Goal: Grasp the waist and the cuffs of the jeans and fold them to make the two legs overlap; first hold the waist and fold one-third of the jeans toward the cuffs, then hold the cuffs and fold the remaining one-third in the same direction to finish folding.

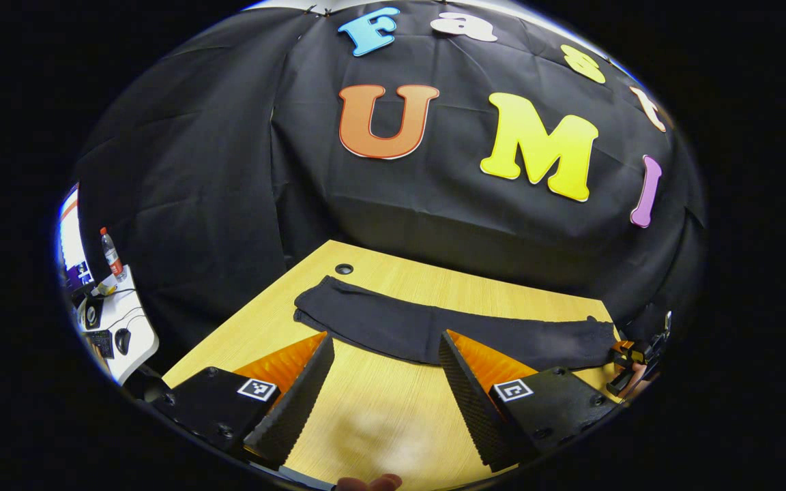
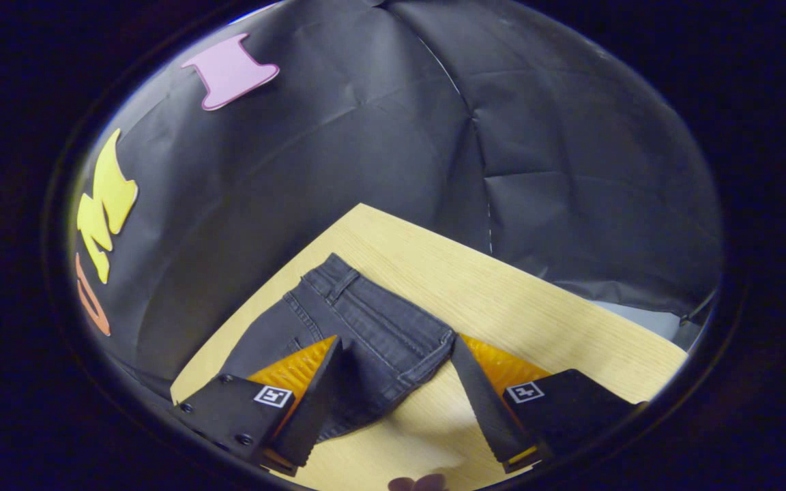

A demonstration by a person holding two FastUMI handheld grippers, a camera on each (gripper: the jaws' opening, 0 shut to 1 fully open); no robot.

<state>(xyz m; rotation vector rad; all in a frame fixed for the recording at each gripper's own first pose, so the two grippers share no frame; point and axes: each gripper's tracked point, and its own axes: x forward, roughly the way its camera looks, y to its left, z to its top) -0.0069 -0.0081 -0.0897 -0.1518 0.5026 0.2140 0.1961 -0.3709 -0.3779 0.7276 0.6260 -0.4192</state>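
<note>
Jeans (image 1: 434, 331) flat lengthwise along table (image 1: 379, 416), waist at right claw (image 2: 393, 382), both claws spread, left claw (image 1: 383, 382)

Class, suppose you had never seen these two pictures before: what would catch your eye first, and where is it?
First, the dark jeans laid lengthwise across the pale wooden table. In the right gripper view, the waist lies just ahead of the open right gripper. At far left in the left gripper view, a white desk holds a bottle.

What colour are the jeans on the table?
Dark grey to black denim jeans; the right gripper view shows it best, at the waist.
</note>
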